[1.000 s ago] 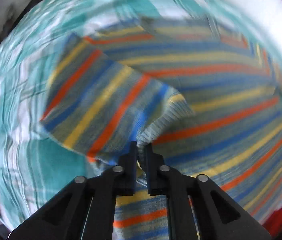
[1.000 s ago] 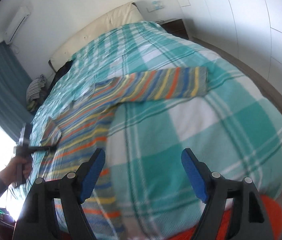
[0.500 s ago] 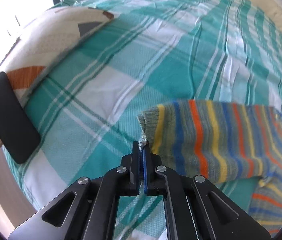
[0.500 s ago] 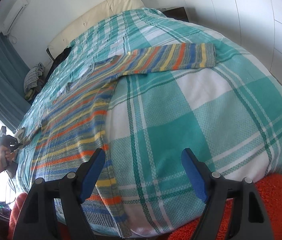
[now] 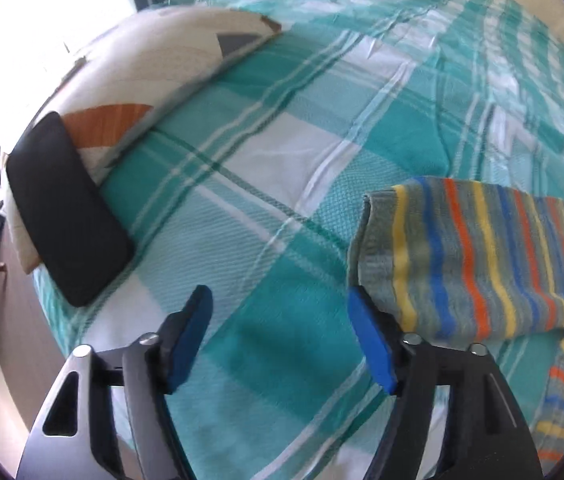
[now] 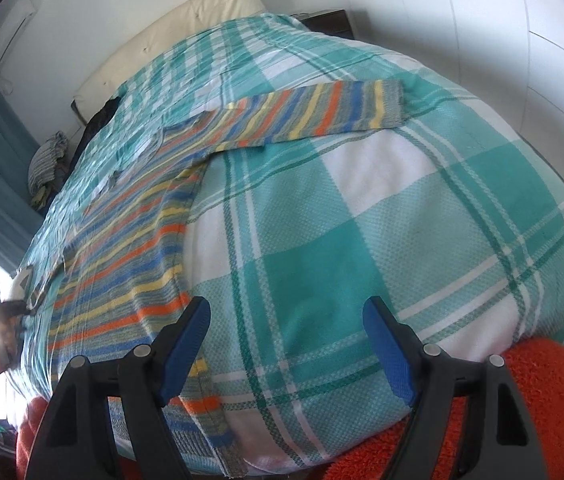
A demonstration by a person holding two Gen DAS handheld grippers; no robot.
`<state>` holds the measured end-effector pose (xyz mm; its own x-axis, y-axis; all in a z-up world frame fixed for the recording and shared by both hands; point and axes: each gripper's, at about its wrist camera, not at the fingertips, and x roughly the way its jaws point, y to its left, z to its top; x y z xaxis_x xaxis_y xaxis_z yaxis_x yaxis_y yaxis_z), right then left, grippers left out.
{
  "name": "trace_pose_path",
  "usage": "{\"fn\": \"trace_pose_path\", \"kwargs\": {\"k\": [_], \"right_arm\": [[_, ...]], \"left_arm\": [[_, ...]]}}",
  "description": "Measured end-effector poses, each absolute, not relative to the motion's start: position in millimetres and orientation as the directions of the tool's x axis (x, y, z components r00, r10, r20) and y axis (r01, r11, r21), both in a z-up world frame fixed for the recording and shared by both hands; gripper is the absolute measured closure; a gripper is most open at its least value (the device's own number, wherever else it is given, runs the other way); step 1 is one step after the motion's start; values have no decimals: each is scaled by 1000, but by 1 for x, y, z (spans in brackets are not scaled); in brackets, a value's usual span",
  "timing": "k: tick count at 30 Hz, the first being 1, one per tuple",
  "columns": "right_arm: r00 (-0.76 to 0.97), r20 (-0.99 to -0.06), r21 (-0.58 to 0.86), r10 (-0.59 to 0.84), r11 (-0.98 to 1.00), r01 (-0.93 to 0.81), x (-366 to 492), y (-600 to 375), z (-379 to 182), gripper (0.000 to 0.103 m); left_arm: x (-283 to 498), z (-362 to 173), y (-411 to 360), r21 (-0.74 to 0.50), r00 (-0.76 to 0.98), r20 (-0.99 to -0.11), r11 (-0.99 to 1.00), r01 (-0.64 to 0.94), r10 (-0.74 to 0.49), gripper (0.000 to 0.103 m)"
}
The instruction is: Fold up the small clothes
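A striped knit sweater [image 6: 134, 248] lies spread flat on the teal plaid bedspread [image 6: 421, 220], its right sleeve [image 6: 321, 116] stretched out sideways. In the left wrist view the other sleeve [image 5: 461, 256] lies flat, its cuff just right of my left gripper [image 5: 278, 296]. That gripper's jaws are opening and only bedspread shows between them. My right gripper [image 6: 285, 308] hovers open over the bed's near edge, beside the sweater's hem, holding nothing. Far left in the right wrist view, a hand holds the left gripper [image 6: 6, 306].
A patterned cream pillow [image 5: 142, 68] and a black flat pad [image 5: 66, 216] lie at the bed's left edge. An orange fuzzy rug [image 6: 521, 400] lies below the near edge. Headboard [image 6: 170, 40] and a clothes pile [image 6: 46, 160] sit at the far end.
My left gripper pulled the sleeve outward across the bed, laid it flat, then let go and its jaws spread. The right gripper sank slightly and stayed open.
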<state>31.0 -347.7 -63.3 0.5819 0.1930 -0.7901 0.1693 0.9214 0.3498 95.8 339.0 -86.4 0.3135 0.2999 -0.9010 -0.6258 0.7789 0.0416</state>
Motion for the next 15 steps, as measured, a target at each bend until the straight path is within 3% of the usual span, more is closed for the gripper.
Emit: {"fn": "trace_pose_path", "kwargs": {"k": [7,13,15], "right_arm": [[621,-766,343,165,922,179,22,-350,-33,19],[664,-713,286,227,958,-21,32,-319,32,19],[694,-678,236,242,966,-106,42,-306,65,19]], "left_arm": [[56,-39,302,-97,451,-886,910,-404,106,29],[47,24,256,-157,548,-835,975,-158,-46,28],[46,49,245,-175,585,-807,979,-103,-83,20]]}}
